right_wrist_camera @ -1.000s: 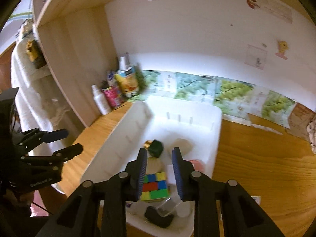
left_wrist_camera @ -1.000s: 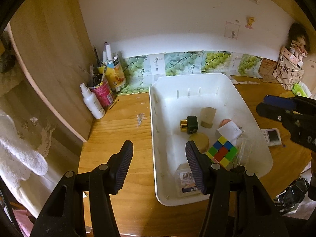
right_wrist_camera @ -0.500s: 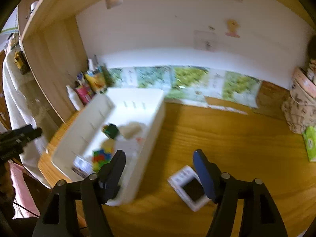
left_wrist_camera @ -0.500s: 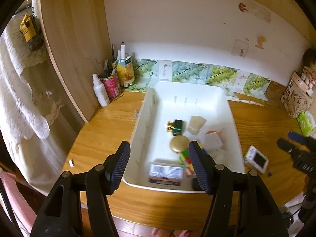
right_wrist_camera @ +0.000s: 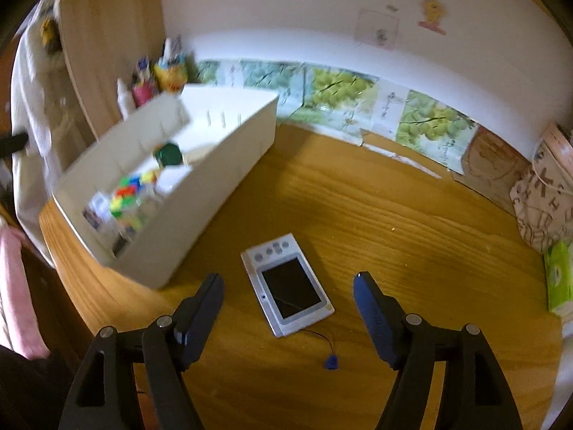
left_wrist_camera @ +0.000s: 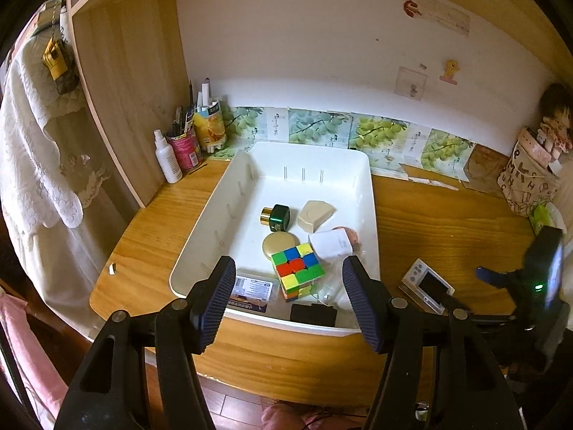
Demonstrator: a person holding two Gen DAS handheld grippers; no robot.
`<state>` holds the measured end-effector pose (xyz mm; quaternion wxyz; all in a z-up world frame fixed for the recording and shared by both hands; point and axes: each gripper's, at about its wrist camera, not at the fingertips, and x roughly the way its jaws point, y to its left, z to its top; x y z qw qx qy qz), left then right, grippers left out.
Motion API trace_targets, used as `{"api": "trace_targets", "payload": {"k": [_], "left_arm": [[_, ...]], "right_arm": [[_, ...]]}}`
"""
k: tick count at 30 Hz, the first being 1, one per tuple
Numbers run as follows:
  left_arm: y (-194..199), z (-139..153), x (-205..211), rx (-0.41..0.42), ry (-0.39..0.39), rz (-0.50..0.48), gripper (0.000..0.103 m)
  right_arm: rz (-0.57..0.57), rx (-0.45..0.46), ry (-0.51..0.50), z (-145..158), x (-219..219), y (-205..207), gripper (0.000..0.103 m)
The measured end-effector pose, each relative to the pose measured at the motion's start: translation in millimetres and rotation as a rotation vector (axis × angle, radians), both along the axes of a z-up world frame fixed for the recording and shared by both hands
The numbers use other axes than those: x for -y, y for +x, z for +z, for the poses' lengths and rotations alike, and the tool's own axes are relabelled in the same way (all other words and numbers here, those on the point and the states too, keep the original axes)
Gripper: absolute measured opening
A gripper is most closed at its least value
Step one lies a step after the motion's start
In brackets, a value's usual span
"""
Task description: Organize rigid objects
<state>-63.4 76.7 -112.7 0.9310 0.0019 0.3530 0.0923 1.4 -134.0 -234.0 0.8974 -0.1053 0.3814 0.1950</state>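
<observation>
A white bin sits on the wooden desk and holds a colourful cube, a green-and-gold jar, a beige block, a round beige compact, a white box, a labelled packet and a black item. A silver handheld device lies on the desk right of the bin; it also shows in the left wrist view. My left gripper is open and empty above the bin's near edge. My right gripper is open and empty, its fingers on either side of the device, above it.
A spray bottle, a pink pen cup and a yellow carton stand at the back left by a wooden partition. A patterned bag and a green pack sit at the right. A small blue tag lies near the device.
My right gripper opened wide and swung right, from over the bin to above the silver device. My left gripper pulled back and up from the bin and stayed open.
</observation>
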Motion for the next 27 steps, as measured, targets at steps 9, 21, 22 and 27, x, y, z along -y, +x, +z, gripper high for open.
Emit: {"api": "trace_targets", "payload": {"k": [9,21,22,27], "left_arm": [[-2.8,-9.1,15.9,-0.046,-0.009,-0.018,0.067],[3.9,-8.1,-6.1,-0.036,-0.038,0.051,0.067],[4.7,-7.9,-8.3,-0.035,-0.041,0.052,0.067],[11.6,-8.2,-19.6,-0.042,-0.041,0.061,0.067]], "right_arm": [[0.041,-0.052,-0.061,-40.1,-13.9,21.9,0.075],[0.084,-0.135,-0.13,-60.8,-26.4,56.4,0.067],[0.094,-0.151,-0.113,-60.9,-26.7,58.3,0.063],[0.076,-0.186,-0.08,-59.0,-27.4,62.6,0.059]]}}
